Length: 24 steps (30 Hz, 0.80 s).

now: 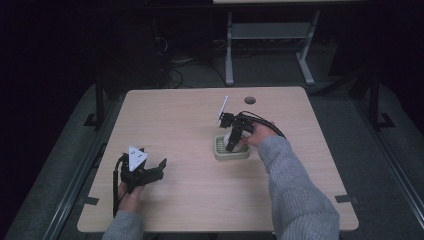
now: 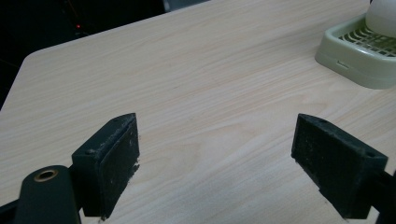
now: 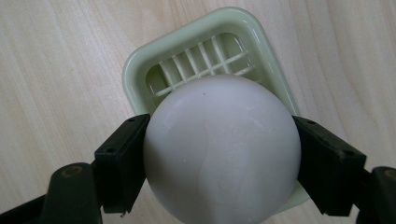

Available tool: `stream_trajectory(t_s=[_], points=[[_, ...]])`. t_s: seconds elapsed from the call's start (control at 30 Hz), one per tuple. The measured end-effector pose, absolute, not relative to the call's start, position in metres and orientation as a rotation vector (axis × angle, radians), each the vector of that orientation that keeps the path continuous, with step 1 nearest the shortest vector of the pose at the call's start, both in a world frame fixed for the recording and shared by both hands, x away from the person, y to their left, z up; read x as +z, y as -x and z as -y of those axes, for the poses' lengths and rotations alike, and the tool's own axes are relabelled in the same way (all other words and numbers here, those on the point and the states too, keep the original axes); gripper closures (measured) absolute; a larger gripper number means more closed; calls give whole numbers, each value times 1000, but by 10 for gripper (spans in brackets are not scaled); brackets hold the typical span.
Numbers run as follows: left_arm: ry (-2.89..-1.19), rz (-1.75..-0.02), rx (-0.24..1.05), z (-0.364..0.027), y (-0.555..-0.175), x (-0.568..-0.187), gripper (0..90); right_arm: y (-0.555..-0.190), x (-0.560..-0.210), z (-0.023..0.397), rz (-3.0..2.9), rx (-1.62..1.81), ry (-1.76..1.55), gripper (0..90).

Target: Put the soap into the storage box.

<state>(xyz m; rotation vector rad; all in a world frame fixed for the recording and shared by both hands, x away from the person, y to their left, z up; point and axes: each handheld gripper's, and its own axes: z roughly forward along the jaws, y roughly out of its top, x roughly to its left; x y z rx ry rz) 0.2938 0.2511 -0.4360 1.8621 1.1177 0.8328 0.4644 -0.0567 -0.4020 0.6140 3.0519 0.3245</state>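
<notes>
White and smooth, the ball (image 3: pixel 222 149) is matte and round, with a faint swirl in its surface and a tiny dark speck near the top. The right gripper (image 3: pixel 222 161) pinches it from both sides, a black pad pressed against each flank, and holds it directly over a pale green square tray (image 3: pixel 137 70) with rounded corners and a slatted grid floor. Whether the ball touches the grid I cannot tell. In the high view the tray (image 1: pixel 220 152) sits right of the bench's middle, with the right gripper (image 1: pixel 233 142) angled down into it from a hand in a grey knit sleeve (image 1: pixel 295 185).

The left gripper (image 1: pixel 150 170) rests near the front left of the bench (image 1: pixel 175 115), well apart from the tray, its jaws spread wide with nothing between them; its own view shows bare wood between the pads (image 2: pixel 116 154).

The bench is light wood grain with rounded corners and a round hole (image 1: pixel 250 100) near its far edge. Beyond it the room is dark, with cables (image 1: pixel 172 70) on the floor and a grey metal frame (image 1: pixel 270 45).
</notes>
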Motion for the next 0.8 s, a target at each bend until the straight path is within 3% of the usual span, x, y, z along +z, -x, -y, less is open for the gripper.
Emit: stream_trajectory(t_s=[0.8], points=[[-1860, -1117, 832, -251, -294, -436, 148, -466, -403, 54, -3028, 336, -623, 246]])
